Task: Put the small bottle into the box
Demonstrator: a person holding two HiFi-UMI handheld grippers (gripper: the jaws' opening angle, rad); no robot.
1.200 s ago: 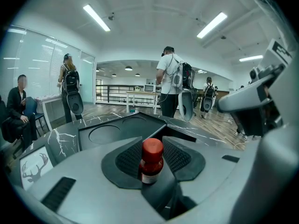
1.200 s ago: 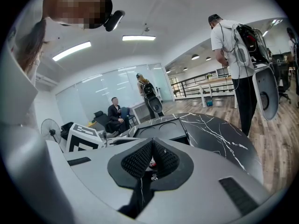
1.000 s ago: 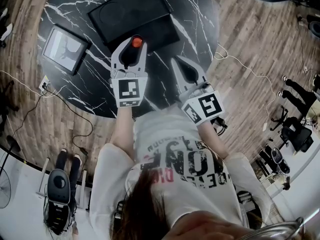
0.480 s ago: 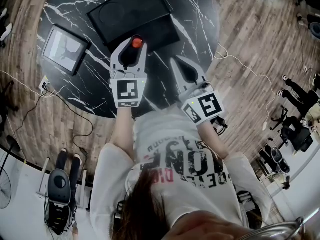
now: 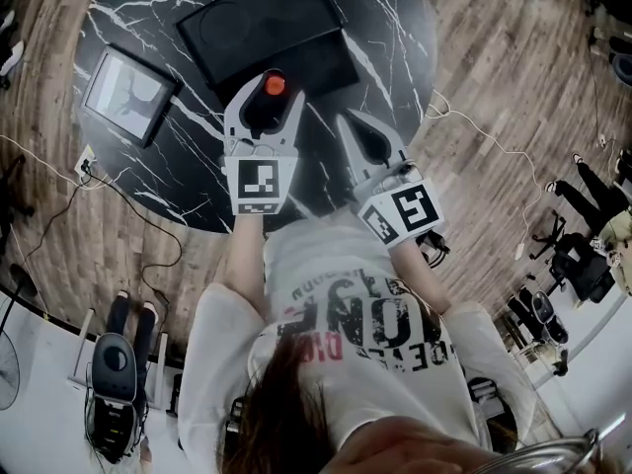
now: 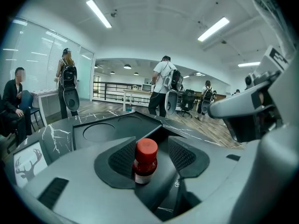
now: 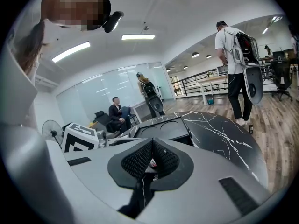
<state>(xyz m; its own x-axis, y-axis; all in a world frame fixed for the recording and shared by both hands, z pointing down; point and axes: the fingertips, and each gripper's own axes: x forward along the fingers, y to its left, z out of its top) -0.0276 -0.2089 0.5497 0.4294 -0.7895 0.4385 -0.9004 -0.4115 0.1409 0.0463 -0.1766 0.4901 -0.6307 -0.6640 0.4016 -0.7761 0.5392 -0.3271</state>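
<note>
The small bottle has a red cap and dark red body. It stands upright between the jaws of my left gripper, which have just been opening. It rests close against the left pad, and a clear gap separates it from the right pad. The bottle is at the near edge of the open black box, whose lid lies behind it. My right gripper hangs to the right of the bottle, its pads meeting at the tips with nothing in them.
Everything sits on a round black marble table. A framed deer picture lies at its left. Cables run over the wood floor. Several people stand or sit in the room beyond the table.
The left gripper's jaws stand wider apart than before, with the bottle still between them. The right gripper has not moved.
</note>
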